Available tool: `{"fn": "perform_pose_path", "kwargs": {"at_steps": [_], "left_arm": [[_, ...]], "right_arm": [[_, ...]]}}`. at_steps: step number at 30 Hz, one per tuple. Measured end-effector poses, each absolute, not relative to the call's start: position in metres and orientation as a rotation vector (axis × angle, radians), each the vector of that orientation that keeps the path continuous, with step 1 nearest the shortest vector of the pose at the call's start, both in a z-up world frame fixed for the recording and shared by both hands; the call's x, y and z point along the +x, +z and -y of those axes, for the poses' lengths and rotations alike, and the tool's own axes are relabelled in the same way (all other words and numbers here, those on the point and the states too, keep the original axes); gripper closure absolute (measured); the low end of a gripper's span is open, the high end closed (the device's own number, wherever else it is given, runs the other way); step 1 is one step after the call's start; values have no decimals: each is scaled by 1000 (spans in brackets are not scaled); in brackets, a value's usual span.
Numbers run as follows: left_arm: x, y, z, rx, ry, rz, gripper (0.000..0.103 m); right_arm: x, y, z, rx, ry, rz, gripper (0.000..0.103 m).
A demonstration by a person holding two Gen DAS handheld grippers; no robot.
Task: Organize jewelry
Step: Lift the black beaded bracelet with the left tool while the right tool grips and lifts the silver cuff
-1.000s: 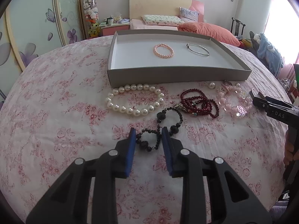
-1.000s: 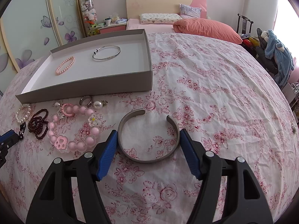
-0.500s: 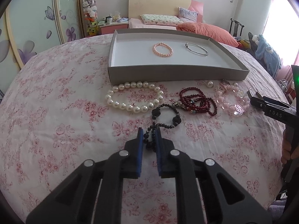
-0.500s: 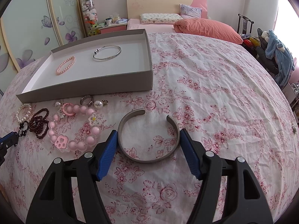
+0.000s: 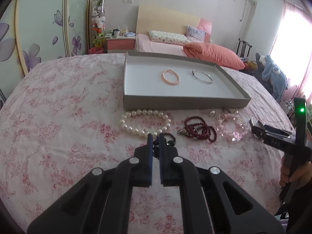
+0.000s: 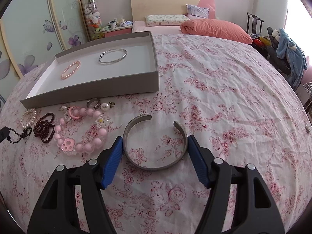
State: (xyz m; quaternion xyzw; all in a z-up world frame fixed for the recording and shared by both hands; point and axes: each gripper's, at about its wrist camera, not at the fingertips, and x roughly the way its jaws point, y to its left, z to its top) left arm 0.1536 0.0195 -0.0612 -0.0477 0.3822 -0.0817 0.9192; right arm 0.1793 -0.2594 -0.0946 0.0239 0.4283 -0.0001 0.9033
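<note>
My left gripper (image 5: 155, 138) is shut on a black bead bracelet (image 5: 169, 140) and holds it just above the floral cloth, near a white pearl bracelet (image 5: 144, 122). The grey tray (image 5: 187, 100) beyond holds a small pink bead bracelet (image 5: 171, 76) and a thin silver bangle (image 5: 202, 76). My right gripper (image 6: 155, 143) is open, its blue pads either side of a grey metal cuff bangle (image 6: 154, 142) lying on the cloth. The black bracelet also shows in the right wrist view (image 6: 22, 135), at the far left.
A dark red bead bracelet (image 5: 198, 130) and a pink bead bracelet with charms (image 6: 81, 132) lie before the tray, with a ring (image 6: 93, 103) and a pearl charm (image 6: 105, 106). A bed with an orange pillow (image 6: 216, 30) lies beyond.
My left gripper closed on the black bead bracelet and lifted it, moving towards the tray. My right gripper stayed open around the cuff bangle.
</note>
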Motion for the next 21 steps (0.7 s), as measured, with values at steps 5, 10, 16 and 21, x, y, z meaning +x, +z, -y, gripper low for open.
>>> {"fn": "perform_pose_path", "kwargs": {"at_steps": [5,10,16,21], "left_arm": [[150,-49,-19,-111,-186,-740,97],[145,-41,-14,-116,-203,-709,97],[141,-34,-12,-119,-209,-686,97],[137,-26,-10,-110,-205,-660,97]], "right_arm": [[173,-89,256,53,18,-854,36],[166,-82,253,43,32,-817,36],[160,-74,248,45,56,-769,36],[153,-61,241,30,69,-693,36]]}}
